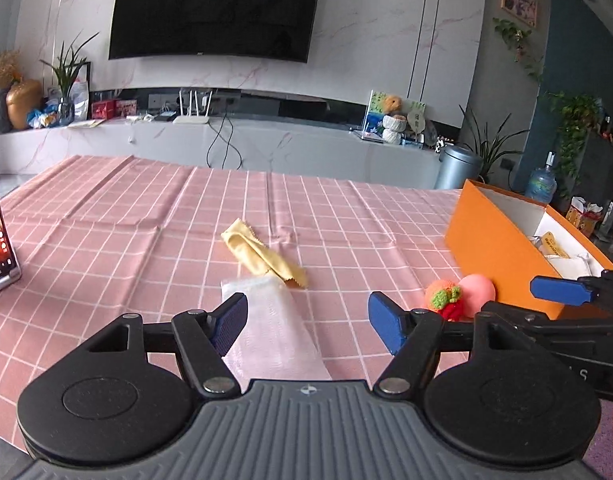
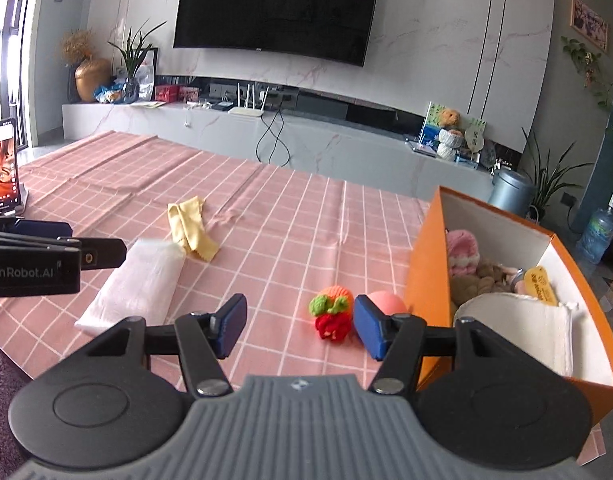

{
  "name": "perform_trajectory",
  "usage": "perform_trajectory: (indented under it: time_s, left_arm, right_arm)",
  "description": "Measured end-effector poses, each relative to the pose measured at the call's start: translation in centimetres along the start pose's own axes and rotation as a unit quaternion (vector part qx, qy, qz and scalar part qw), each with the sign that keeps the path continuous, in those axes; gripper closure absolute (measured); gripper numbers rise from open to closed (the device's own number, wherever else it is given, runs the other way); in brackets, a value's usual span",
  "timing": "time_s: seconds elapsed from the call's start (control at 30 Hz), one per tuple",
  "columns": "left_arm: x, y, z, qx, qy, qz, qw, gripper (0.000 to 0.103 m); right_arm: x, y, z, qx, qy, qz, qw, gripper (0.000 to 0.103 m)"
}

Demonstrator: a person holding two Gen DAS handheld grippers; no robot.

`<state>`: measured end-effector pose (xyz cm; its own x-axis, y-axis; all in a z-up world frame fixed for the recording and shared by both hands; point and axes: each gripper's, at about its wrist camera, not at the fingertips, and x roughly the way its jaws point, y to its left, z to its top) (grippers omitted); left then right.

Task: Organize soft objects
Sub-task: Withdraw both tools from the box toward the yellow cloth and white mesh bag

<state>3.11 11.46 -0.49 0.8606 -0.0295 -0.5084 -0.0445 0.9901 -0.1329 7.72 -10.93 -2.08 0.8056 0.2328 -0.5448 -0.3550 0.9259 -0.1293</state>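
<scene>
Both empty: we hold the left gripper (image 1: 306, 322) wide over the limp white towel (image 1: 272, 332), best pinched mid-fold, right gripper (image 2: 298, 326) half-open by the squashy knitted toy (image 2: 332, 312) beside the orange box (image 2: 428, 280).

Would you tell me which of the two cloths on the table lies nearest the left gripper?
The white folded cloth: it lies right before the left gripper, while the yellow cloth lies beyond it.
</scene>
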Motion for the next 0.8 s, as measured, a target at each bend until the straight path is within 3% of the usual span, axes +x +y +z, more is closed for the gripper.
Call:
perform_trajectory:
  time_s: [0.2,0.3,0.4,0.8]
  left_arm:
    - [1.8,0.7,-1.0,-0.001,0.021,0.026,0.9994,0.018]
    - [4.2,1.2,-1.5,-0.016,0.065,0.053,0.9964,0.018]
    - [5.8,1.6,-2.0,-0.030,0.082,0.054,0.9947,0.018]
    - [9.5,0.6,-2.5,0.003,0.104,0.076,0.9916,0.018]
  right_arm:
    - [1.8,0.6,-0.2,-0.001,0.019,0.010,1.000,0.044]
    - [3.2,0.9,-0.1,-0.004,0.029,0.018,0.999,0.044]
    - [4.7,1.1,0.0,-0.005,0.042,0.027,0.999,0.044]
    - [9.8,0.8,0.7,0.001,0.074,0.040,0.996,0.044]
